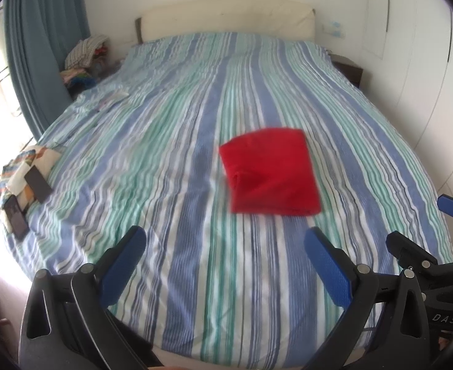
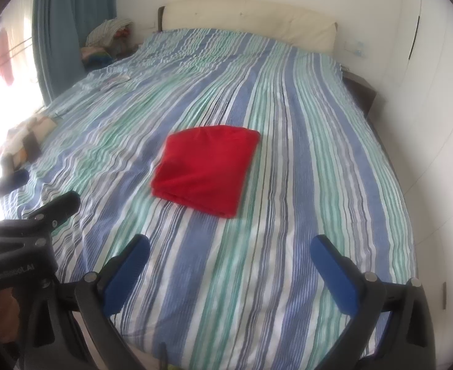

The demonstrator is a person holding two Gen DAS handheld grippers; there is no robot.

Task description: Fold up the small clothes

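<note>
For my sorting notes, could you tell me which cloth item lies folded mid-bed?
The plain red folded cloth; the multicoloured patterned one lies at the bed's edge.

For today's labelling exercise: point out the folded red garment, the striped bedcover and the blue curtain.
folded red garment (image 2: 206,168): right wrist view, middle of top layer.
striped bedcover (image 2: 303,123): right wrist view, bare stripes.
blue curtain (image 1: 46,46): left wrist view, mid-fold.

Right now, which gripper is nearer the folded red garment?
Hard to call. The left gripper and right gripper both hang open short of the folded red garment, neither touching it.

Red garment (image 1: 271,171); blue-green-white striped bedcover (image 1: 171,141); teal curtain (image 1: 44,46); cream headboard (image 1: 226,18)
</note>
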